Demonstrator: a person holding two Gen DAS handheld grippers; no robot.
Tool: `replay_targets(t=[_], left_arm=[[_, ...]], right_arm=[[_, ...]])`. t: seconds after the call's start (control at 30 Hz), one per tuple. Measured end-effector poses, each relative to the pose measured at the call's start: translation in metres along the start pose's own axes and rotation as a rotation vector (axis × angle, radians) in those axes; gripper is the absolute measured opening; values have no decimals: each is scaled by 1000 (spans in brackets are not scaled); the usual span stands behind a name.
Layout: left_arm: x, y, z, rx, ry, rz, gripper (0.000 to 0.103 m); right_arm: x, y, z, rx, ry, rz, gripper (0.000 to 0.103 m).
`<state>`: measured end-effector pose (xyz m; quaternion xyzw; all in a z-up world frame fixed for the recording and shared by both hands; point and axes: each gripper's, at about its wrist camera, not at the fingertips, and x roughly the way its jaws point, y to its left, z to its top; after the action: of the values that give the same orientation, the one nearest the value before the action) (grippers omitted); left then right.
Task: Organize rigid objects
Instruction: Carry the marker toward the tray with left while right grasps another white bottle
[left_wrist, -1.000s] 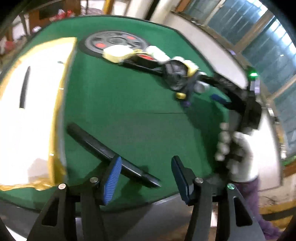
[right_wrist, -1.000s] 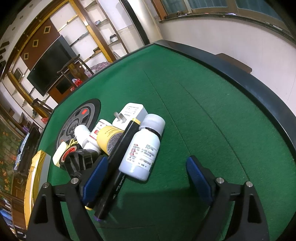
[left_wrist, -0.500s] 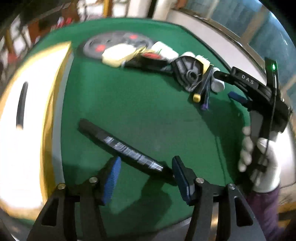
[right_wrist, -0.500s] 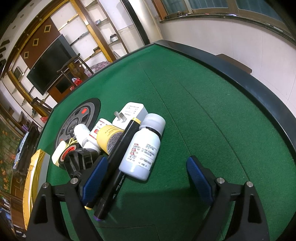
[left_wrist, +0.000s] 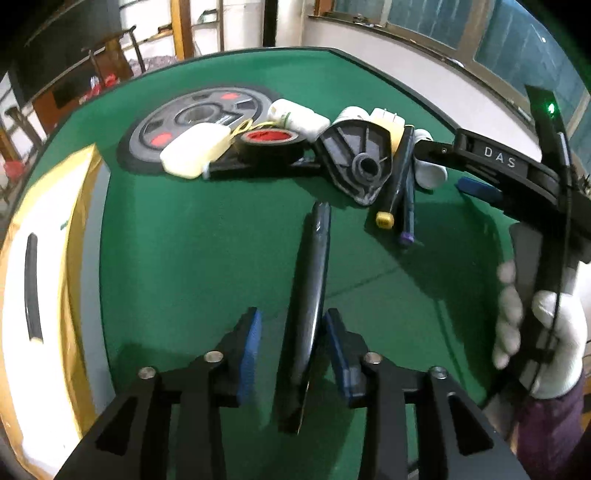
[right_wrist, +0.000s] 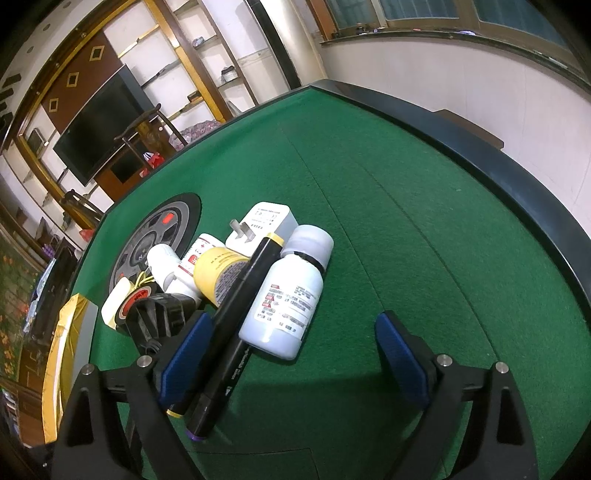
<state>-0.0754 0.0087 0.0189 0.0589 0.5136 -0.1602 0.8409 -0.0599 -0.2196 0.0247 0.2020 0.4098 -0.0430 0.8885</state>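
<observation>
A long black pen-like stick (left_wrist: 308, 295) lies on the green felt table (left_wrist: 192, 251), pointing away between the blue pads of my left gripper (left_wrist: 293, 350). The jaws stand open around it, with a gap on each side. A row of objects lies beyond: a cream case (left_wrist: 194, 153), a black tape roll (left_wrist: 271, 144), a black plastic part (left_wrist: 356, 162), markers (left_wrist: 397, 184) and white bottles. My right gripper (right_wrist: 291, 354) is open, low over the felt, with a white bottle (right_wrist: 286, 299) and black markers (right_wrist: 236, 317) between its pads. It also shows in the left wrist view (left_wrist: 480, 177).
A wheel-pattern mat (left_wrist: 192, 122) lies at the far side under the row. A white and gold sheet (left_wrist: 48, 258) with a black strip (left_wrist: 31, 288) covers the table's left side. The dark table rim (right_wrist: 480, 155) curves along the right. A white charger (right_wrist: 266, 225) lies behind the bottles.
My left gripper has swung round and moved in, so the black stick now runs lengthwise between its pads instead of crossing in front. The right gripper has held still.
</observation>
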Motion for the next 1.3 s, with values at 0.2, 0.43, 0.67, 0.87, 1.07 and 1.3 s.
replay_targets(t=[0.2, 0.43, 0.67, 0.87, 1.07, 1.3], left_arm=[[11, -17, 11, 58, -90, 21, 58], [-7, 19, 1, -74, -91, -174, 15], [-60, 52, -23, -153, -191, -339, 15], [-83, 65, -33, -180, -244, -399, 15], [-99, 78, -38, -199, -284, -424, 15], [-124, 98, -48, -222, -352, -410, 15]], right_arm=[[1, -2, 1, 9, -1, 10, 91], [-3, -14, 4, 73, -20, 29, 91], [-12, -37, 6, 172, -35, 64, 91], [-14, -9, 15, 50, -9, -9, 87], [12, 19, 26, -53, 74, -144, 61], [26, 14, 30, -36, 102, -150, 56]])
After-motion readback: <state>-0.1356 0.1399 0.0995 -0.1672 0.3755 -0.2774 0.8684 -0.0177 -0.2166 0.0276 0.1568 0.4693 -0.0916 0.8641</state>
